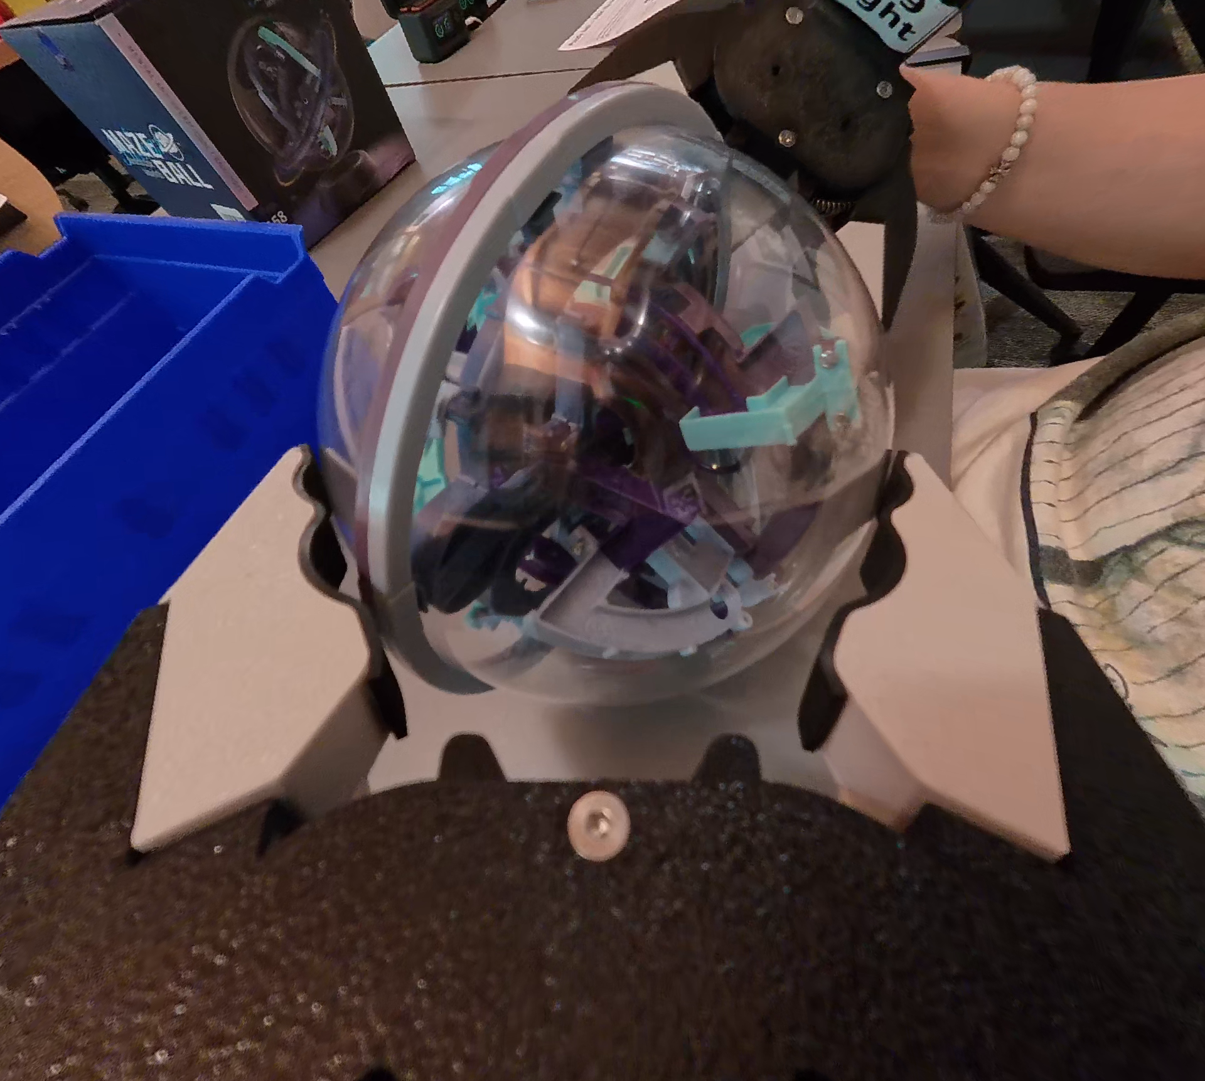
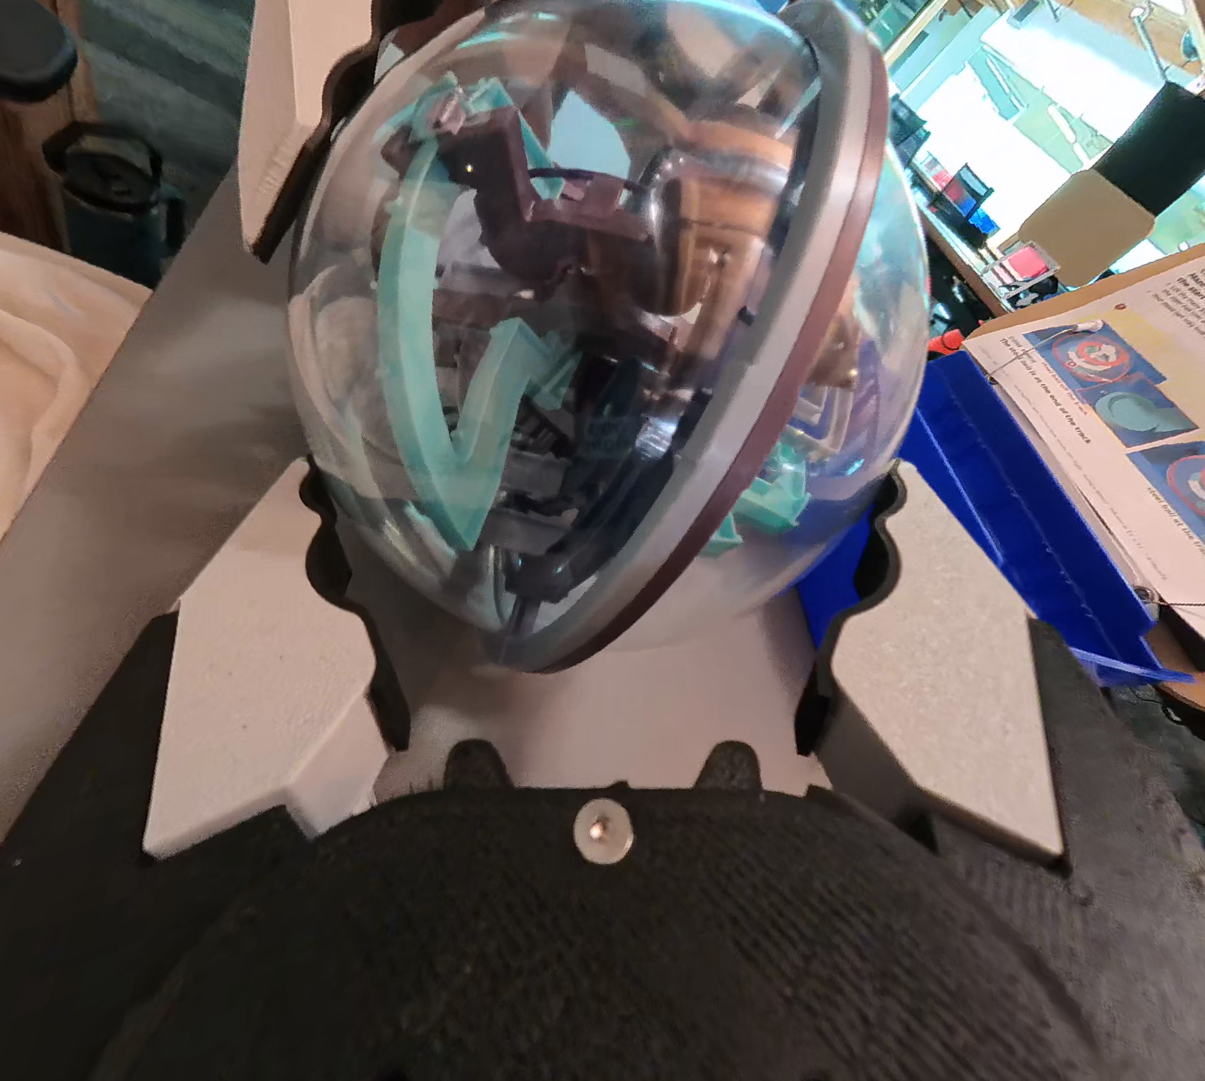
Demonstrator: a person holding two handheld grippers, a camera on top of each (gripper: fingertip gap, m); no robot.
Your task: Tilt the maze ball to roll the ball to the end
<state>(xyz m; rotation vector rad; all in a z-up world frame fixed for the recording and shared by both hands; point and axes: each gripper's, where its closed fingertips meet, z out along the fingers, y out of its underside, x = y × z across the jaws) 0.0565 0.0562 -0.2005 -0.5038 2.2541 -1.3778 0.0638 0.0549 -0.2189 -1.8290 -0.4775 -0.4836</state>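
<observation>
The maze ball [image 1: 606, 385] is a clear sphere with a grey equator ring and teal, purple and grey tracks inside. It is held tilted above the table. My left gripper [image 1: 606, 463] is shut on its lower part, with a pad on each side. My right gripper [image 2: 600, 482] is shut on the maze ball [image 2: 587, 300] from the opposite side. One finger [image 1: 903, 267] of the right gripper shows at the ball's upper right. The left gripper's fingers [image 2: 287, 72] show behind the ball. A small silvery bead [image 1: 828, 357] seems to sit on a teal track.
A blue bin [image 1: 130, 365] stands left of the ball and shows in the right wrist view [image 2: 1011, 495]. The maze ball box [image 1: 248, 72] is behind it. Printed sheets [image 2: 1108, 398] lie at the right. A forearm with a bead bracelet [image 1: 1004, 137] holds the right gripper.
</observation>
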